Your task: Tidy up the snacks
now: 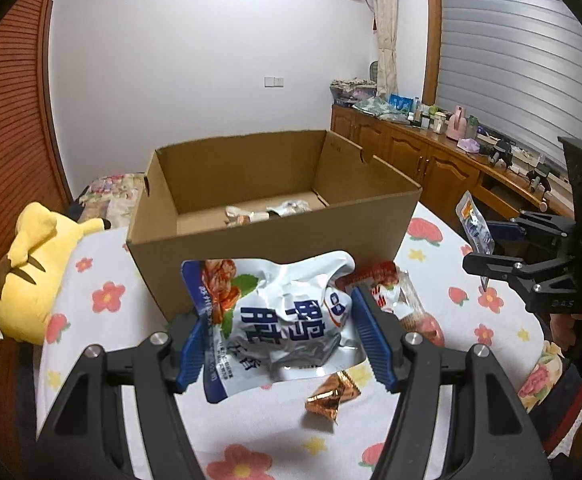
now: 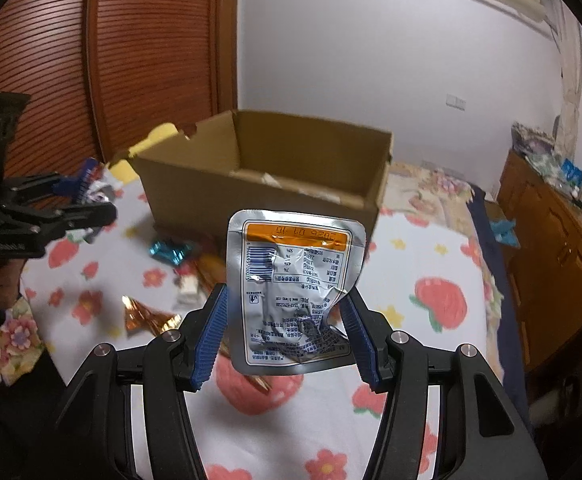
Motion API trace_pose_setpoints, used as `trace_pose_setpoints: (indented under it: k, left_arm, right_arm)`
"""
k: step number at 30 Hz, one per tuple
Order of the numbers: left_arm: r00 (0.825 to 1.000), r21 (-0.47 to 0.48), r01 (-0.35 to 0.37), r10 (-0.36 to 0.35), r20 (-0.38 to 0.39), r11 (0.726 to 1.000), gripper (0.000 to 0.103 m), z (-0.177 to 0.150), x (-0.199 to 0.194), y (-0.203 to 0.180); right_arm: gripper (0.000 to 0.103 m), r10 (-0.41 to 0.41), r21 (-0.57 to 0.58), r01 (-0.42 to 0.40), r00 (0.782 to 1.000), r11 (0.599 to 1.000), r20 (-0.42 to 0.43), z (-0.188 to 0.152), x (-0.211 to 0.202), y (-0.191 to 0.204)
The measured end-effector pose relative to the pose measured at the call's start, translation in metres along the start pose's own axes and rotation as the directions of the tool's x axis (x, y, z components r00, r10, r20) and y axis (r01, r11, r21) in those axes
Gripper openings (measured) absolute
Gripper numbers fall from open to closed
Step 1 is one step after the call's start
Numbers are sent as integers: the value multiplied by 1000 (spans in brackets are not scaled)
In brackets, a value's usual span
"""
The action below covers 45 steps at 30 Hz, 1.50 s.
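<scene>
Bottom centre of the left wrist view, the left gripper [image 1: 283,340] has its blue pads about halfway apart and pinching the sides of a crumpled white-and-blue snack bag [image 1: 279,320], held up off the strawberry-print cloth [image 1: 103,280]. Same deal in the right wrist view: the right gripper [image 2: 285,332] sits roughly half open, pads squeezed onto a silver pouch with an orange band [image 2: 295,292], lower middle of the frame. The cardboard box [image 1: 275,236] sits open in the middle of both views, just behind the held packs, with a couple of wrappers already in the bottom.

What I'd worry about:

- Both packs are thin crinkly foil gripped only by the edges. The pouch on the right is already buckling at its right side, so it could fold and slip out before it clears the box wall.
- The near wall is tall. Come in too low and the dangling bag catches the rim and either peels out of the pads or shoves the box.
- Both grippers heading for the same opening together could bump each other.
- Loose bits still on the cloth, like the copper foil wrapper [image 1: 329,396] and a red packet [image 1: 375,280], sit right under the left bag and could get dragged or knocked.
</scene>
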State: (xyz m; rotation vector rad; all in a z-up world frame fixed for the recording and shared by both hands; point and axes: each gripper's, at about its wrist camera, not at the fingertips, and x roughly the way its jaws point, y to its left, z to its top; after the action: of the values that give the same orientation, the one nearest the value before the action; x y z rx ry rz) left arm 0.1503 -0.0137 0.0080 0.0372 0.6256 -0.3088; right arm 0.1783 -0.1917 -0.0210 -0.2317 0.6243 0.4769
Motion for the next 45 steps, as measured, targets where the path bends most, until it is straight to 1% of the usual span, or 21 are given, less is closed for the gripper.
trace_pose_setpoints:
  k: [7,12,21,32,37,39,45]
  left_arm:
    - [1000,9,-8,8,26,1000,65,24,-3,6]
    - [999,10,-10,10,41,1000,65,47,-1,14]
    - [999,26,-36,34,40,999,66,85,24,33]
    - [999,31,-55,55,0,998,66,113,73,50]
    - [997,22,-60,60,-38,998,67,114,99,56]
    - [997,19,-65,66,-50,998,70,113,108,58]
    - [996,9,-69,70,-63,998,73,109,119,58]
  right_arm:
    - [58,19,-10,-19,998,1000,52,35,-1,5]
    - [58,34,-7,-34,996,999,78,57,7,5]
    - [58,44,12,-45,996,999,82,88,36,-6]
    - [58,71,31,-73,997,997,43,111,82,-23]
    - [58,75,38,-75,997,996,5,109,98,-30]
    - [58,75,44,-74,997,996,-13,109,104,-33]
    - [59,61,45,-59,997,997,-54,107,118,-34]
